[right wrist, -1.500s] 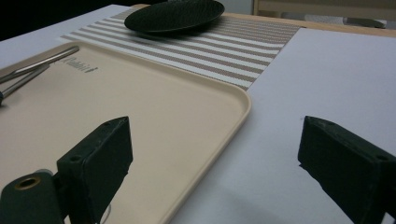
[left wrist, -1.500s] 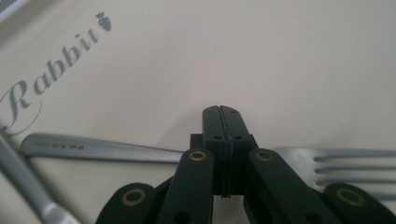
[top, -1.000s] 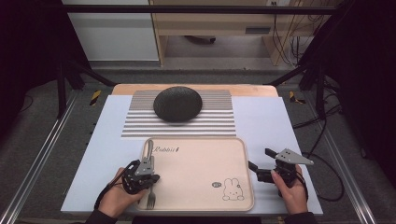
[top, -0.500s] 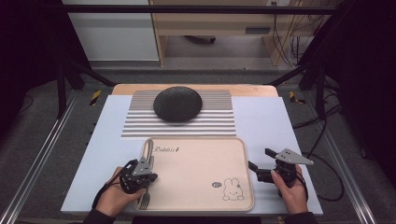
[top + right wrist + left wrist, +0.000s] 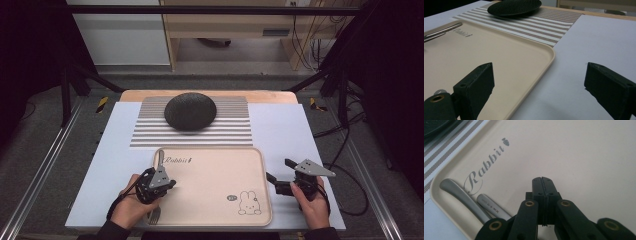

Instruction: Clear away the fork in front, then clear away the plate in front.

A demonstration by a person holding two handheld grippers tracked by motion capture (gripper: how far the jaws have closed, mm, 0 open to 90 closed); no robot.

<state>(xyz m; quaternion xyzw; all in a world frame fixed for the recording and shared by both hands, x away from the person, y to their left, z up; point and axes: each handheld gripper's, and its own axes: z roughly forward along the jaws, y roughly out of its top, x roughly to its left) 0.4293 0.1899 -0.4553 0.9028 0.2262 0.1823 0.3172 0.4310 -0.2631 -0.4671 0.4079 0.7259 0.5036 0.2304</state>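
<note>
Looking over the white table top (image 5: 300, 145) from my remote seat, I found almost nothing changed from a second before. The striped mat (image 5: 150, 135) lay at the far side with the dark dish (image 5: 190, 111) on it, and the beige tray (image 5: 210, 200) sat in front of it, both exactly where they had been. The right tongs (image 5: 279, 170) hung over the bare table just off the tray's right edge, jaws wide apart and empty, and they had not moved. The left tongs (image 5: 542, 181) had barely shifted over the tray's left part, with the jaws pressed fully together and nothing between them. The cutlery (image 5: 461, 192), two metal handles side by side, lay along the tray's left edge just beside those closed jaws, untouched and in the same place as before. I judged that picking it up had not started: the left tongs would first have to open.
</note>
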